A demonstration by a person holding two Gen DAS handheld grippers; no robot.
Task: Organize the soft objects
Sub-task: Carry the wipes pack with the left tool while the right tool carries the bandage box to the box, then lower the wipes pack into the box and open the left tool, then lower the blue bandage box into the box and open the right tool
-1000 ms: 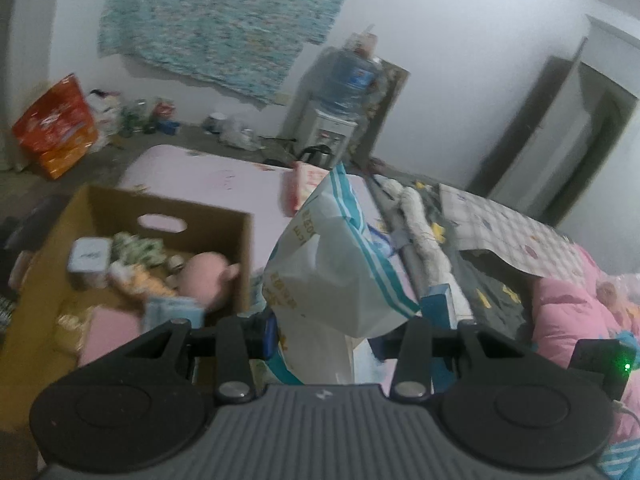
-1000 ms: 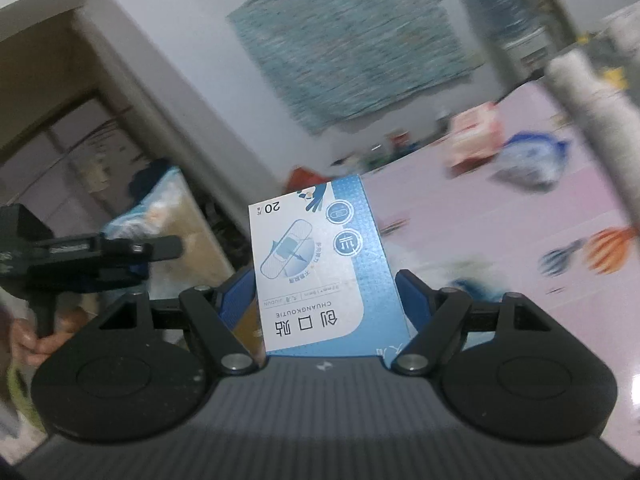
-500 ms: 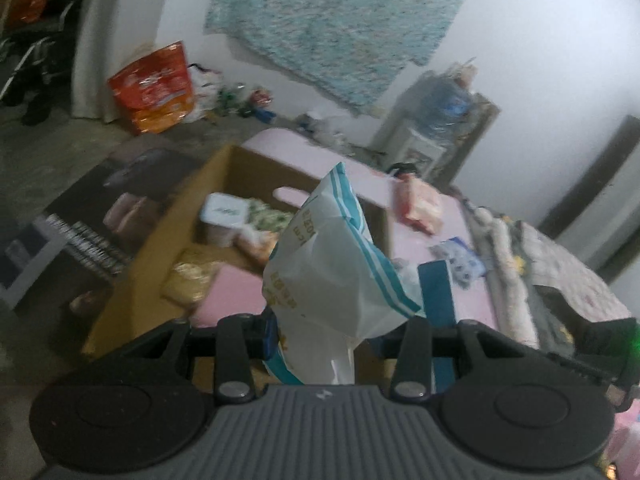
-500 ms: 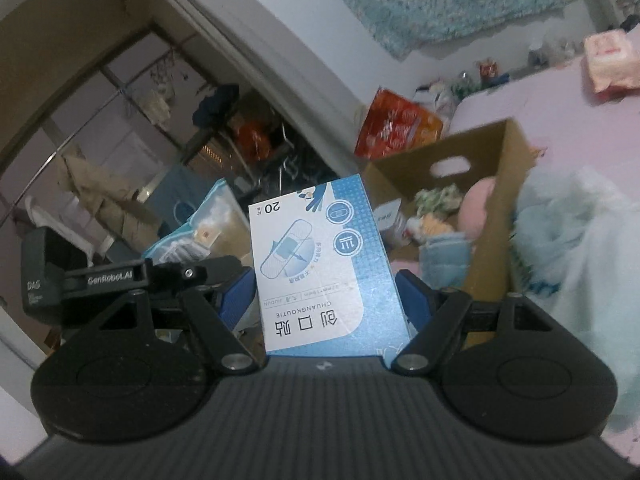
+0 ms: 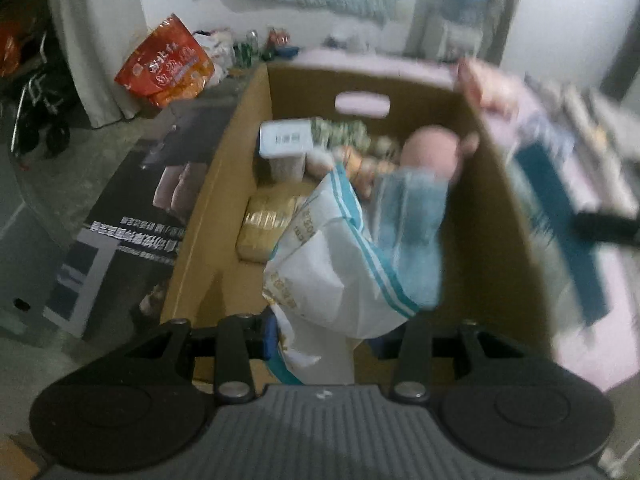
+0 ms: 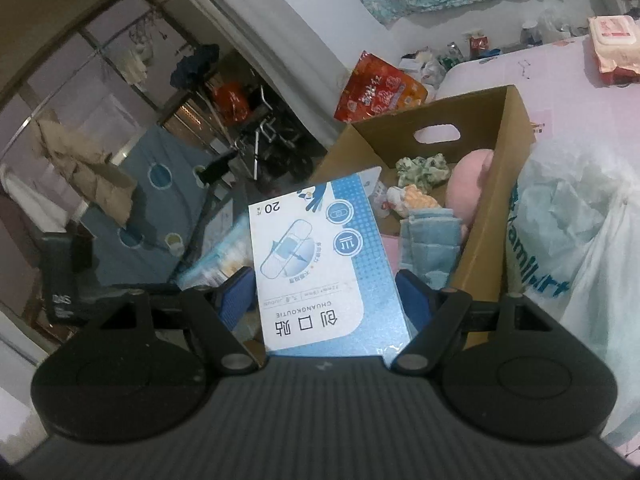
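The step in hand is judged to be the carrying of two items to the open brown cardboard box with a cut-out handle slot (image 5: 362, 105), which sits beside the pale pink bed (image 6: 560, 80). In the left wrist view, the left gripper (image 5: 324, 330) is seen with its jaws clenched on a crumpled white plastic bag with teal stripes and gold print (image 5: 332, 264), which is held above the near end of the box, where some bare floor of the box shows on the left. Deeper inside lie a yellow packet (image 5: 264, 226), a white lidded tub (image 5: 285, 145), a folded light blue cloth (image 5: 412, 232) and a round pink plush toy (image 5: 432, 152). In the right wrist view, the right gripper (image 6: 328, 304) is seen grasping a flat blue-and-white cardboard box of plasters (image 6: 320, 264) across its sides, short of the box's near wall. The next move is judged to call for the bag to be lowered past the rim into the free near-left corner before the jaws are released, and the plaster box to be lifted over the wall. The box walls are the edges to be cleared; room is open above, while the far end is crowded.
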